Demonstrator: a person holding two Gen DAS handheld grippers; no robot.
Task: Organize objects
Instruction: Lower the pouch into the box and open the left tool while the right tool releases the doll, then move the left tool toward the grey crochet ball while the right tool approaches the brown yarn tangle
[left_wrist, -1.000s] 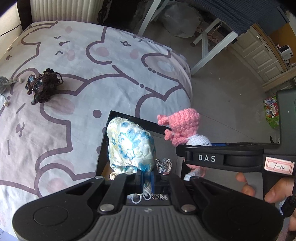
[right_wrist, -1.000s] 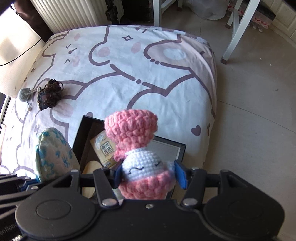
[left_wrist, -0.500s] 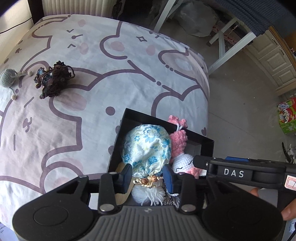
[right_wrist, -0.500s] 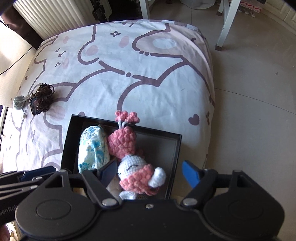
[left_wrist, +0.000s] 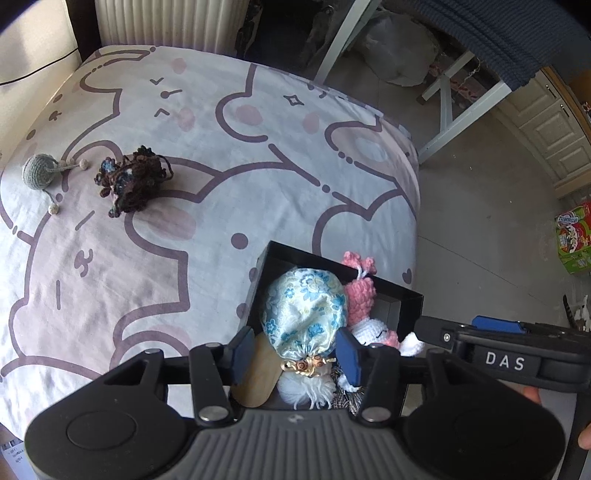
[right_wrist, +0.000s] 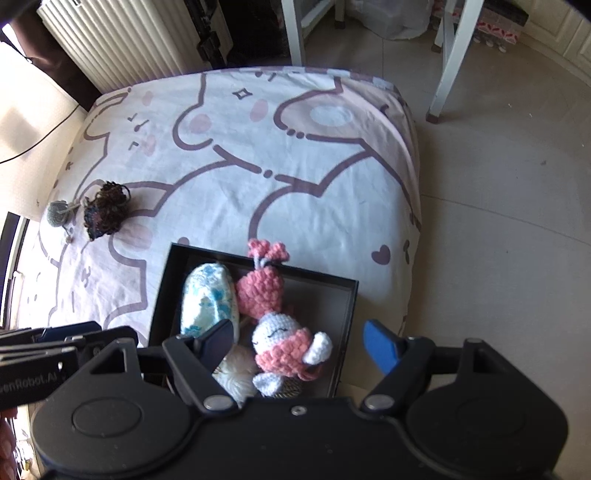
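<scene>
1. Black box (right_wrist: 347, 291): open-topped, on the near part of the bed (left_wrist: 207, 206), by the bed's edge toward the floor.
2. Blue floral drawstring pouch (left_wrist: 304, 314): lies in the box's left side, its tied neck and white tassel (left_wrist: 308, 387) pointing toward the camera.
3. Pink-and-white crochet doll (right_wrist: 284, 332): lies in the box just beside the pouch; its pink loop (right_wrist: 267, 251) hangs over the far rim.
4. Left gripper (left_wrist: 295, 350): jaws have just been opening and stand apart on either side of the pouch's neck, pads not pressing it.
5. Right gripper (right_wrist: 299, 343): jaws wide apart above the doll, gripping nothing.
6. Dark brown crochet piece (left_wrist: 133, 182): on the bed, well apart from the box.
7. Grey crochet ball (left_wrist: 37, 171) with corded beads: just beside the brown piece, on its far-left side.
</scene>
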